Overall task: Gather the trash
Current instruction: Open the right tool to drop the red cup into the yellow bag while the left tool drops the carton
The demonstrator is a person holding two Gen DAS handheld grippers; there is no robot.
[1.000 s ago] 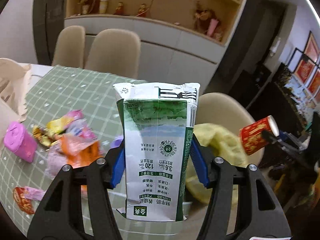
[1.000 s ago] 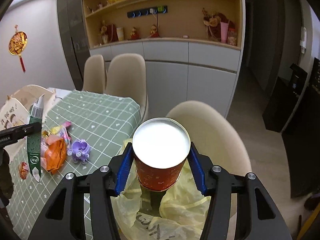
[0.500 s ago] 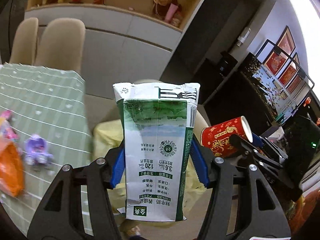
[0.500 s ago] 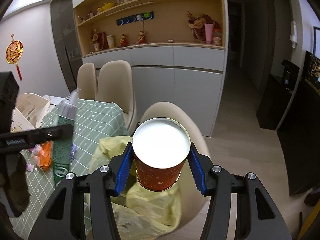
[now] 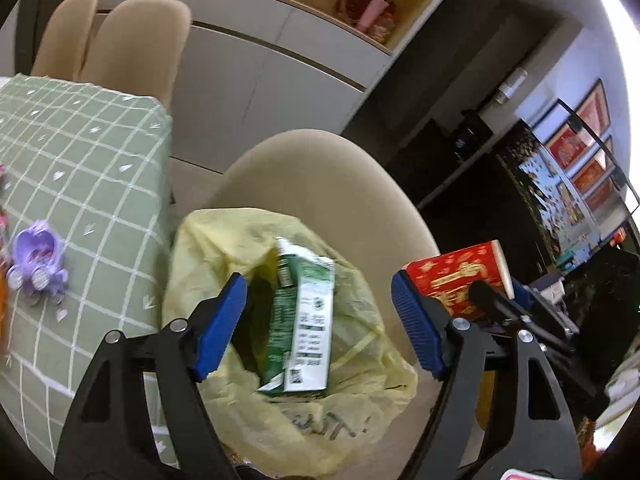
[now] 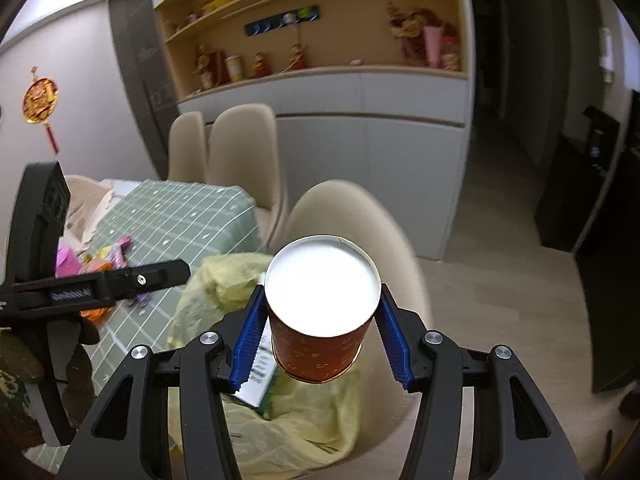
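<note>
A yellow trash bag (image 5: 356, 412) sits open on a beige chair (image 5: 320, 184). A green and white milk carton (image 5: 304, 320) lies inside the bag's mouth. My left gripper (image 5: 320, 320) is open and empty just above the bag, its jaws either side of the carton and apart from it. My right gripper (image 6: 320, 334) is shut on a red paper cup (image 6: 320, 312) with a white inside, held above the bag (image 6: 304, 432). The cup also shows in the left wrist view (image 5: 460, 276), right of the bag. The carton (image 6: 260, 380) peeks out under the cup.
A table with a green checked cloth (image 5: 80, 152) stands left of the chair. A purple toy (image 5: 36, 260) and colourful wrappers (image 6: 100, 264) lie on it. Two more beige chairs (image 6: 240, 160) stand behind, then a grey cabinet (image 6: 380, 140) and shelves.
My left gripper swung from the table to over the bag, opened, and the milk carton dropped into the bag. My right gripper moved over the bag with the cup still held.
</note>
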